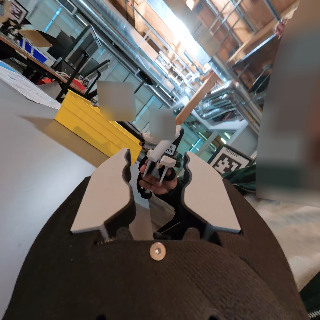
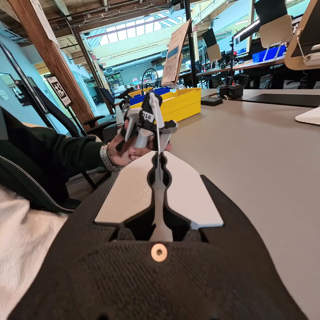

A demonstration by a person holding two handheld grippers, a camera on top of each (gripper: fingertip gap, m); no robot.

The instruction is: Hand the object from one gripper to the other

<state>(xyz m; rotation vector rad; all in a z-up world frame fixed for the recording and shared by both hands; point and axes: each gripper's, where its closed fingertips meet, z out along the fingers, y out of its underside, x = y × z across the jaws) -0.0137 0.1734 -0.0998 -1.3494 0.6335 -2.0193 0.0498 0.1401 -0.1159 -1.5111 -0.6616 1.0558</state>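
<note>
between the fingers of the right tongs sits a thin white strip. they are pressed together on its lower end, with only a sliver of gap along their wavy inner edges. the strip rises out of the tips, nearly upright, and crosses in front of the left tongs further off. those are gripped by a hand with a dark green sleeve and a metal wrist band. whether the strip touches them i cannot tell.

in the left wrist view, the left tongs stand wide apart with nothing between the pale fingers. the right tongs show through the gap, blurred, held by the other hand.

both tools hang above a grey desk. stacked yellow bins rest on it well beyond the tongs, with a blue bin behind them. a black-and-white marker board leans at a wooden post off to the left, and an office chair stands below it.
</note>
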